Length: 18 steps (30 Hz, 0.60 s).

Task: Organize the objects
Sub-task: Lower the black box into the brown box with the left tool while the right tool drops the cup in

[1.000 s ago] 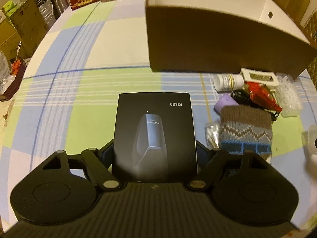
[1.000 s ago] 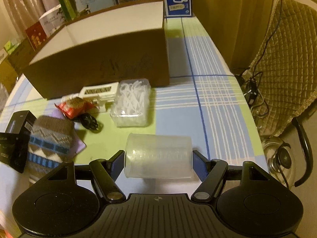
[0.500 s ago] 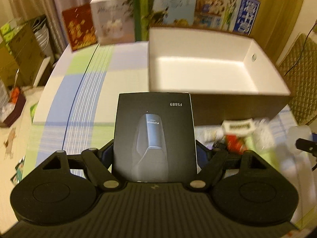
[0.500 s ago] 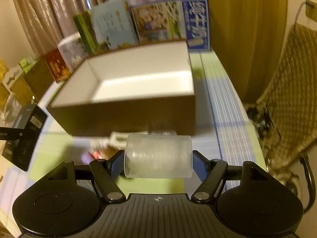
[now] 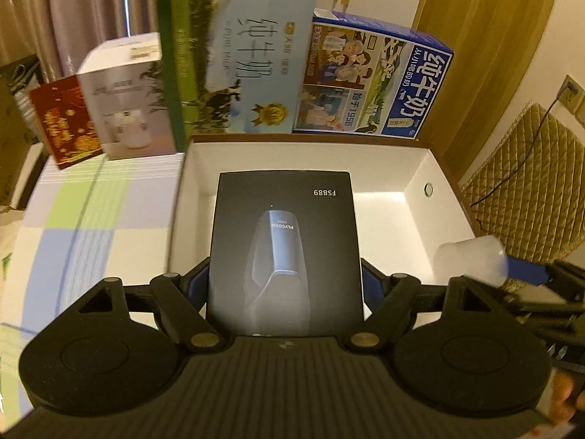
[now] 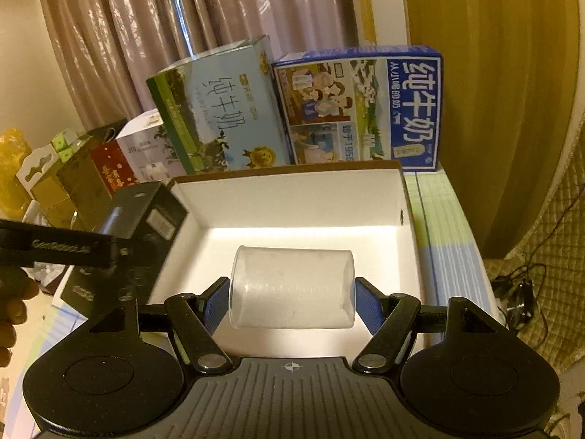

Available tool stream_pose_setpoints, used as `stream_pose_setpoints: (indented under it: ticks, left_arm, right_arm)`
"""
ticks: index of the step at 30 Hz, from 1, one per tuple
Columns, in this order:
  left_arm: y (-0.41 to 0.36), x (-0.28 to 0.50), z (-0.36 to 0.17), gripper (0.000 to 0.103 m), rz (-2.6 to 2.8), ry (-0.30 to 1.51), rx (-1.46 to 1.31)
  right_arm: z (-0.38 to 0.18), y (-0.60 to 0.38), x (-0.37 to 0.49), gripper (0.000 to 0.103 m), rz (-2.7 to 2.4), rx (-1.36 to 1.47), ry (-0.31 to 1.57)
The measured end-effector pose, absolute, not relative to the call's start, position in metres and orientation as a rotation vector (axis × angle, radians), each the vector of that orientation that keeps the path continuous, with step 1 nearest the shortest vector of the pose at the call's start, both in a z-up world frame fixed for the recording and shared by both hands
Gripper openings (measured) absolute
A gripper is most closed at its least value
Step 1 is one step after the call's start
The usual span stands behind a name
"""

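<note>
1. Box [image 5: 204,197]: open carton on the bench [image 5: 102,219], white inside, nothing in it that I can see. A second ago it sat well ahead of both grippers; now both are up over its near edge.
2. Left gripper [image 5: 285,285]: clamped on the black shaver pack [image 5: 285,252], pads on its two long sides, "FS889" face up. Pack was low over the bench a second ago; now it hangs above the box's left half.
3. Right gripper [image 6: 292,301]: clamped on the clear cup [image 6: 292,287], cup lying sideways between the pads. It has come up off the bench too, and sits over the box's middle to right.
4. Loose clutter that lay beside the box has dropped out of both views.
5. Read: carry phase is done, both items are at drop height. Next is lower and release. My judgement only.
6. Risk: cup is round and will likely roll once freed. Pack and cup are near each other, so I'd stagger the drops.
</note>
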<state>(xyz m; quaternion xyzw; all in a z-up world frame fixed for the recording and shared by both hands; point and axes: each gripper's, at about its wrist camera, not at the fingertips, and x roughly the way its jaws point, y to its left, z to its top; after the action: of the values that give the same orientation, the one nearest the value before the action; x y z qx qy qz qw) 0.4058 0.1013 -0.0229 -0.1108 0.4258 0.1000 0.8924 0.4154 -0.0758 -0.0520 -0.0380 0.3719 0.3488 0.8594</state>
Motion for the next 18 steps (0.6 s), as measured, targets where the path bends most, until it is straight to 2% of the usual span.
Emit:
stream_pose_setpoints:
  ticks: [9,18]
  left_arm:
    - [0.105,0.472,-0.072,0.076,0.248,0.995,-0.272]
    - [0.104,0.501,-0.123,0.076,0.278,1.095,-0.332]
  right_arm:
    - [-0.094,-0.046,0.463,0.069,0.688,-0.118,0.893]
    - [-0.113,-0.03,0.479,0.069,0.673,-0.164,0.949]
